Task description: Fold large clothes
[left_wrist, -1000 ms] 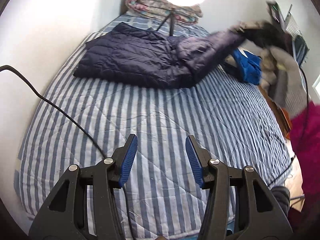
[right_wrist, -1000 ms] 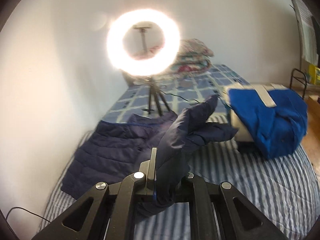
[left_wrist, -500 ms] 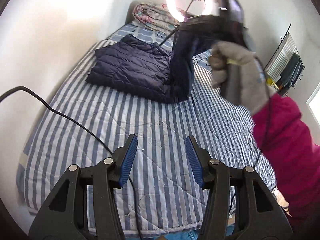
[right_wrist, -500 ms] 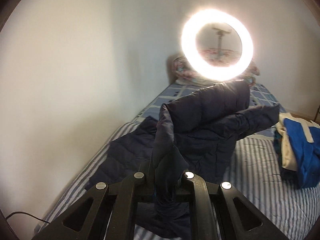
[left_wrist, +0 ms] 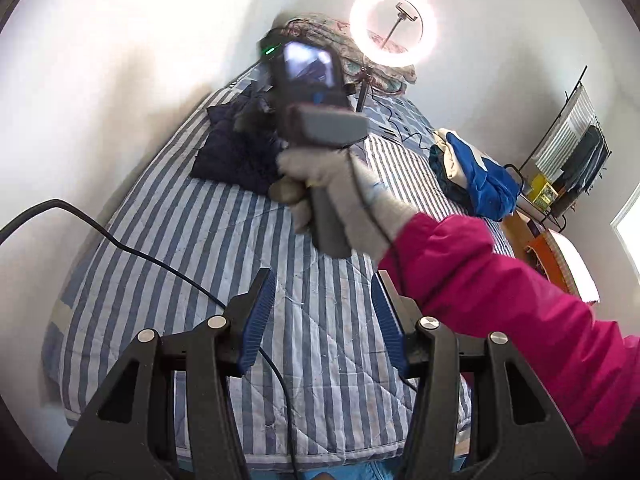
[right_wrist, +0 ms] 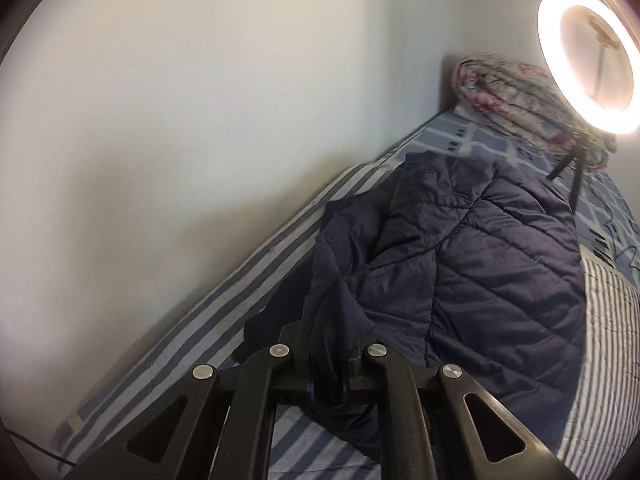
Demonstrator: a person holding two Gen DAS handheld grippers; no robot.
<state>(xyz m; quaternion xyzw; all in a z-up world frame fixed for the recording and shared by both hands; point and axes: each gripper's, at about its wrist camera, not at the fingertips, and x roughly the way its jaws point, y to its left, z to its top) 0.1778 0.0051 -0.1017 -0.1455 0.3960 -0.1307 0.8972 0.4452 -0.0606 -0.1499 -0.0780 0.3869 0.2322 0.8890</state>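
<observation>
A navy quilted jacket (right_wrist: 500, 264) lies on the striped bed by the wall; in the left wrist view the jacket (left_wrist: 228, 156) shows partly behind the right tool. My right gripper (right_wrist: 326, 376) is shut on a fold of the jacket's sleeve (right_wrist: 332, 292), held low over the jacket's left side. The right gripper body (left_wrist: 312, 92) and gloved hand show in the left wrist view. My left gripper (left_wrist: 324, 316) is open and empty above the near part of the bed.
Striped bed (left_wrist: 192, 264) against a white wall. A ring light on a tripod (left_wrist: 394, 26) stands on the bed's far end, near folded floral bedding (right_wrist: 516, 96). A blue and cream garment pile (left_wrist: 476, 176) lies at the right. A black cable (left_wrist: 120, 244) crosses the bed.
My right gripper has carried the sleeve leftwards across the jacket and lowered it over the jacket body. My left gripper has stayed open, tilting up a little.
</observation>
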